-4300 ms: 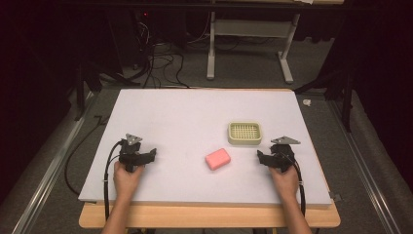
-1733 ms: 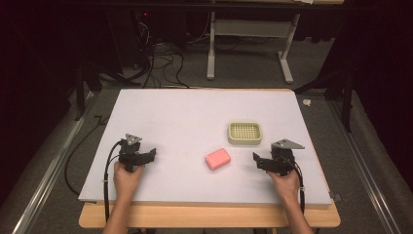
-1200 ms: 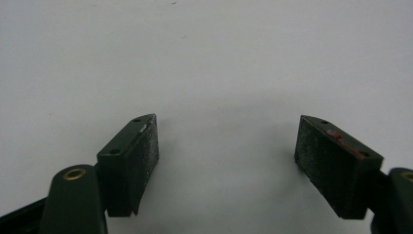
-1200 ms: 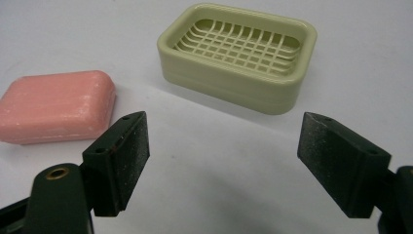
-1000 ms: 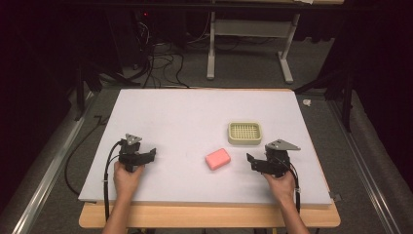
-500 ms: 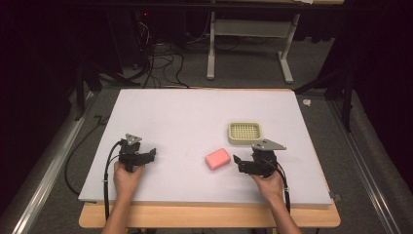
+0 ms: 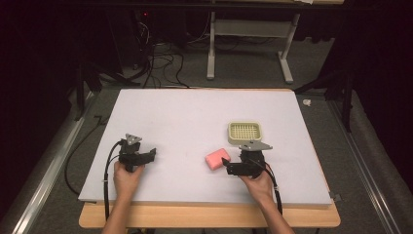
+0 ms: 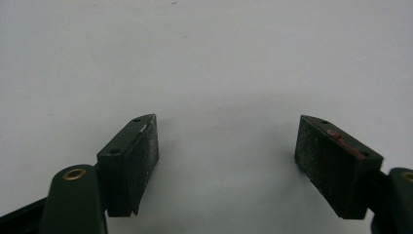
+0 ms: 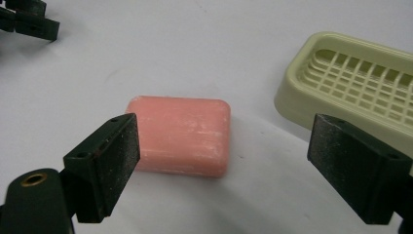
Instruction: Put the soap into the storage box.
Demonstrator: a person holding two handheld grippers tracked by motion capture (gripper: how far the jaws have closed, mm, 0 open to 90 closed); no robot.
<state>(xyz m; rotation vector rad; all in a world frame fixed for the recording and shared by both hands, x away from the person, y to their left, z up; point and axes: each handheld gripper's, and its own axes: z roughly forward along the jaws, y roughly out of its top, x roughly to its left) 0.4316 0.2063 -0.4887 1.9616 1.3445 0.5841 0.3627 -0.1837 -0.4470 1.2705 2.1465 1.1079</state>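
**Two spread grippers, one pink bar, one pale tray**

At the left of the high view we see the left gripper held in the left hand, resting on the white foam-covered table near its front-left part. In the left gripper view its jaws stand wide apart over bare white surface with nothing between them. A black cable loops from it toward the table's front edge.

Moving right, a broad stretch of open table lies between the two grippers. Then comes the single pink rounded rectangular bar of soap, lying flat near the front of the table. Just beside it on the right sits the right gripper, held by the right hand. In the right gripper view its jaws are spread wide, the soap lying just ahead of them, nearer the left jaw; we cannot tell whether that jaw touches it.

Just behind the right gripper lies the one pale yellow-green plastic soap dish with a grid top, close to the soap but apart from it. The back half of the table is open; its right edge lies beyond the dish.

We count two grippers, one soap, one dish.
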